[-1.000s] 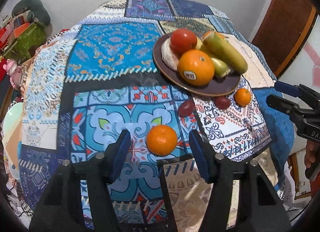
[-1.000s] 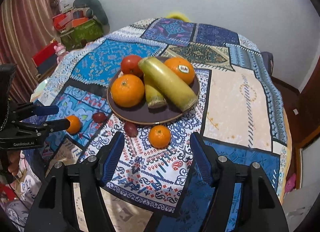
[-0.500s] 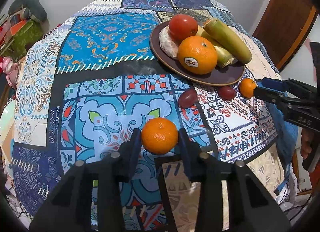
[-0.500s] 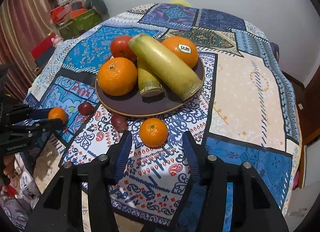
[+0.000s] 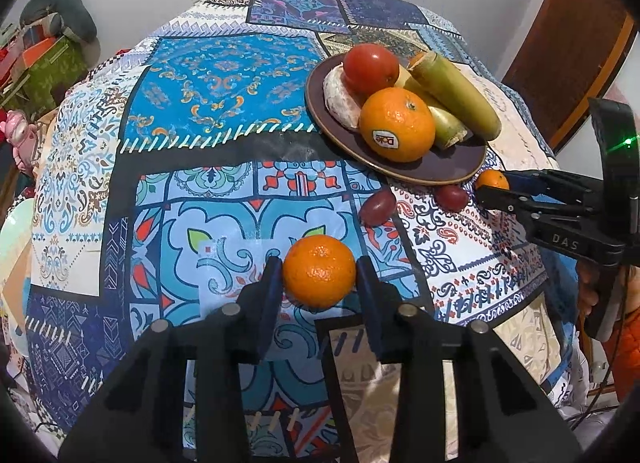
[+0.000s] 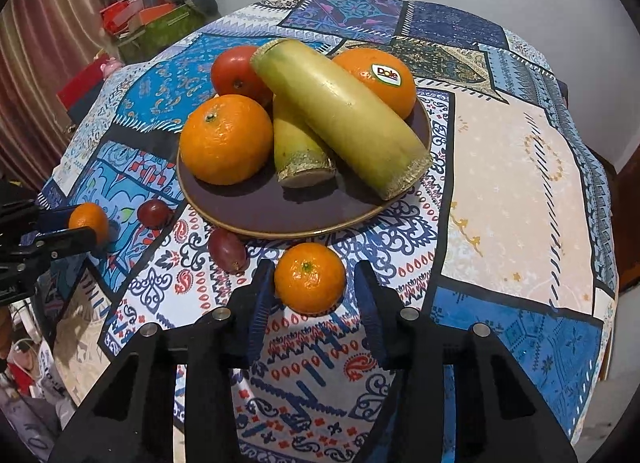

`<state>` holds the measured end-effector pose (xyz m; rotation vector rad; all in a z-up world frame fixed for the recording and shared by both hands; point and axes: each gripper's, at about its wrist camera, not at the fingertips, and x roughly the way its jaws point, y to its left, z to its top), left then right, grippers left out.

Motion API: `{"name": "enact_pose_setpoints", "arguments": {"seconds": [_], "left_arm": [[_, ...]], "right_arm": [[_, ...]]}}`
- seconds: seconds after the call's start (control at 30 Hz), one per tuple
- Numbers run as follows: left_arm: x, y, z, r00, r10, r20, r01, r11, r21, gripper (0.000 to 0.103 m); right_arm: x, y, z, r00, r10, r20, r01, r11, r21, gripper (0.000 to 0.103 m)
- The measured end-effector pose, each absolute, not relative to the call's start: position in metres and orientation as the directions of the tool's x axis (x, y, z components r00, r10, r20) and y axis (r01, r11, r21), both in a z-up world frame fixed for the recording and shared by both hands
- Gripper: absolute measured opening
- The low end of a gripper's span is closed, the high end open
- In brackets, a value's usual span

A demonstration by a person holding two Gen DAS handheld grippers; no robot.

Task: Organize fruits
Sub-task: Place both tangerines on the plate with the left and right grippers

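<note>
Mandarins bracketed beside the plate (image 6: 304, 229)

Left tool (image 5: 319, 283) grips one mandarin (image 5: 319, 271); right tool (image 6: 311, 291) stands slightly open around another (image 6: 310, 278), likely plate-bound.

**Surfaces and finishes on the fruit table**

The table (image 5: 200, 123) wears a matt, printed patchwork cloth. The brown plate (image 6: 304, 219) looks glazed — smooth, faintly glossy. The mandarin (image 5: 319, 271) has dimpled, slightly shiny peel; the red tomato (image 6: 236, 71) is slick and glossy. The long green stalk piece (image 6: 344, 119) is waxy-smooth with rough, fibrous cut ends. Each hand-held gripper — left (image 5: 319, 283), right (image 6: 310, 287) — is matt black plastic with ribbed blue pads and metal pins.
</note>
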<state>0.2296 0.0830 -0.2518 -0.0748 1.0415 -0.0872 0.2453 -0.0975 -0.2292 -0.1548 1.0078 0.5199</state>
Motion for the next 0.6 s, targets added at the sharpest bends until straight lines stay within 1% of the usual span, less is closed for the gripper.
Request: {"name": "enact_pose_setpoints", "arguments": {"seconds": [0.03,0.23,0.6], "left_arm": [[0.23,0.083,-0.252,0.503,-0.106,-0.858,0.036,0.994,-0.102,0.037],[0.236,0.082,-0.248,0.512,-0.102,-0.853,0.033,0.994,-0.099,0.037],[0.253,0.078,-0.225,0.559,-0.103,-0.823,0.055,0.995,-0.087,0.037]], "right_arm": [[0.246,-0.097,-0.229,0.421,0.35,-0.837,-0.487,0.865,0.117,0.032],[0.242,-0.092,-0.223,0.437,0.36,-0.824,-0.505,0.857,0.106,0.032],[0.243,-0.078,-0.207,0.464,0.398,-0.791,-0.529,0.841,0.112,0.032]]}}
